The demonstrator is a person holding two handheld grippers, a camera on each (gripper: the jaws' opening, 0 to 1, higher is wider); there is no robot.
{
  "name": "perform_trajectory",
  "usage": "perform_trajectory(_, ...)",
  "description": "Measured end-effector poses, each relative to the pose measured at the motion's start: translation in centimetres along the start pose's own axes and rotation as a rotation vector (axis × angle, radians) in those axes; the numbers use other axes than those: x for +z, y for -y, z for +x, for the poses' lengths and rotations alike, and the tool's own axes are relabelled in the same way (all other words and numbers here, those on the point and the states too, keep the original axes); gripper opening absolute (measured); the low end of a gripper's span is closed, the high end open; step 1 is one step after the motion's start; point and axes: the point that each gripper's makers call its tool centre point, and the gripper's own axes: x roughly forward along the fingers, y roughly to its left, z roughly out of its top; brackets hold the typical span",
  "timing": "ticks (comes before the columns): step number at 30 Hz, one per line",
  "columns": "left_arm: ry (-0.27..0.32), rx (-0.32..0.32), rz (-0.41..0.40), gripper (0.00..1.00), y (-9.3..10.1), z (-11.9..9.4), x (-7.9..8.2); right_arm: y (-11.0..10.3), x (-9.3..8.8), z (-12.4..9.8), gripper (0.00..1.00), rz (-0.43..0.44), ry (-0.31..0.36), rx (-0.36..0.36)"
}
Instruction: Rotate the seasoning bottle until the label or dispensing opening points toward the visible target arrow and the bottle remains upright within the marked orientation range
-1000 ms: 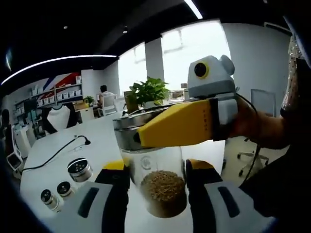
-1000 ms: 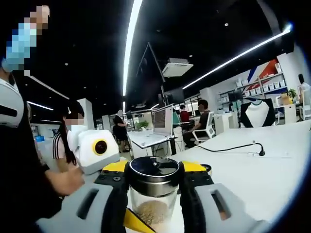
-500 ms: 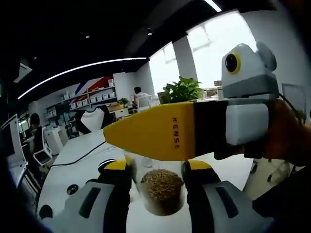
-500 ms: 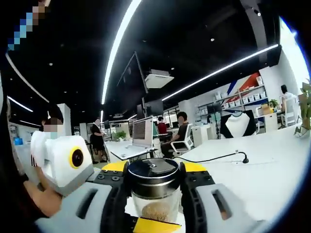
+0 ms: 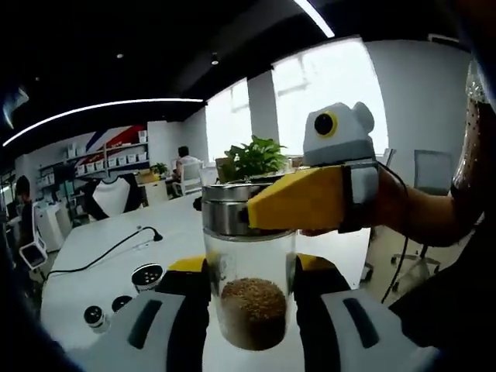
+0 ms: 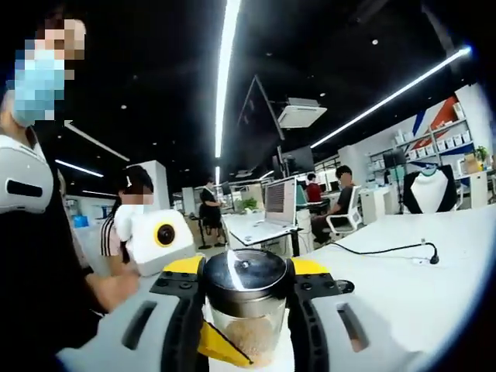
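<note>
Bottle [image 5: 248, 291], upright above the table [image 5: 116, 252], sits clamped at its glass body in the left gripper [image 5: 248, 271] while the right gripper [image 6: 246, 271] clamps its metal cap [image 6: 246, 275] at 12 o'clock.

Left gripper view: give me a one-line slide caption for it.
Left gripper clamps the glass seasoning bottle by its body while the right gripper grips its metal cap above a white table.

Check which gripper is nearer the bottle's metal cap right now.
Right. The right gripper has its jaws closed around the metal cap of the seasoning bottle. The left gripper clamps the glass body lower down, below the cap.
</note>
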Motion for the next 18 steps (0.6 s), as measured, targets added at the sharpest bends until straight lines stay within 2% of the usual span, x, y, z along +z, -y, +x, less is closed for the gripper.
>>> perform_trajectory(2, 0.011, -0.04, -0.024, 0.45, 0.4, 0.1, 0.2, -0.4, 0.1, 0.0, 0.38, -0.006, 0.001, 0.026)
perform_trajectory(4, 0.01, -0.053, -0.02, 0.45, 0.6, 0.2, 0.2, -0.8, 0.1, 0.0, 0.38, -0.023, -0.006, 0.058)
perform_trajectory(8, 0.012, -0.016, 0.006, 0.45, 0.5, 0.4, 0.3, -0.6, 0.2, -0.1, 0.38, -0.05, -0.004, 0.062)
perform_trajectory(10, 0.003, 0.076, 0.004, 0.45, -0.5, 0.5, 0.1, -0.1, 0.2, 0.2, 0.39, -0.069, 0.015, 0.021)
perform_trajectory(11, -0.003, 0.093, 0.003, 0.45, -0.7, 0.5, 0.0, 0.3, 0.1, 0.3, 0.39, -0.08, 0.018, -0.01)
perform_trajectory(12, -0.021, 0.152, -0.002, 0.45, -1.4, 0.5, -0.3, 0.6, -0.1, 0.4, 0.38, -0.091, 0.021, -0.061)
perform_trajectory(13, -0.037, 0.212, -0.004, 0.45, -2.2, 0.4, -0.6, 1.0, -0.2, 0.5, 0.38, -0.086, 0.027, -0.094)
perform_trajectory(16, -0.075, 0.323, 0.01, 0.45, -3.5, 0.1, -1.2, 1.9, -0.8, 0.9, 0.38, -0.043, 0.055, -0.229)
perform_trajectory(18, -0.082, 0.366, 0.02, 0.45, -3.7, 0.0, -1.3, 2.1, -0.9, 1.0, 0.38, -0.018, 0.081, -0.283)
